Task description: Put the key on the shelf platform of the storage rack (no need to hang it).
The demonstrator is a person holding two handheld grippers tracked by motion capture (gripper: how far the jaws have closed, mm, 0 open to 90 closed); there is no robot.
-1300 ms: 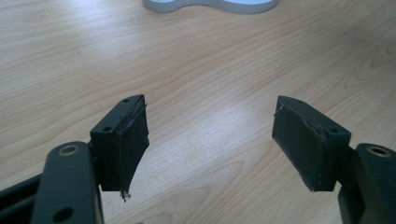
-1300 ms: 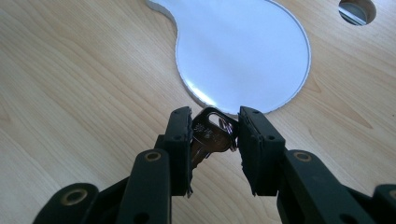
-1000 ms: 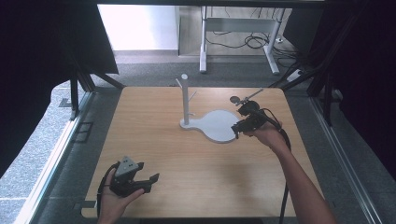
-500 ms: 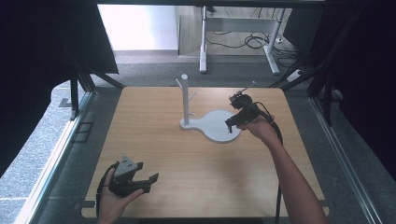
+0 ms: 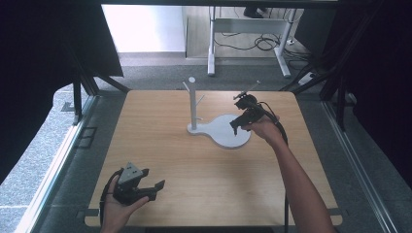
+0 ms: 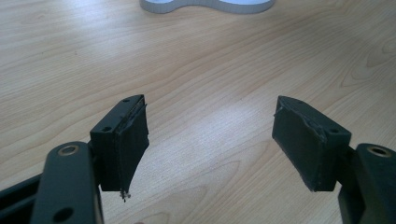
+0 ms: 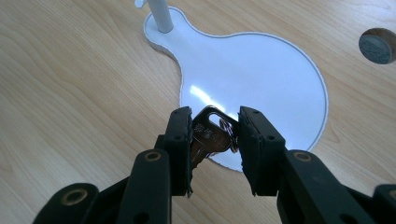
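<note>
A silver key (image 7: 211, 136) with a ring at its top is pinched between the jaws of my right gripper (image 7: 215, 117), which is shut on it. This gripper (image 5: 239, 121) hovers over the right part of a white key stand's flat round base (image 5: 223, 133). The stand's thin white post (image 5: 193, 104) with short pegs rises at the base's left end. My left gripper (image 5: 151, 187) rests low at the table's front left, jaws wide apart and nothing between them (image 6: 210, 121). The base's near edge (image 6: 205, 5) lies far ahead of it.
The wooden table (image 5: 160, 141) has a round grey cable hole (image 7: 377, 45) beyond the base. Black frame posts and curtains flank both sides. A desk frame with cables (image 5: 248, 43) stands on the floor behind the table.
My right gripper has lifted from the base's right edge and shifted left and farther away with the key. The left gripper has stayed put.
</note>
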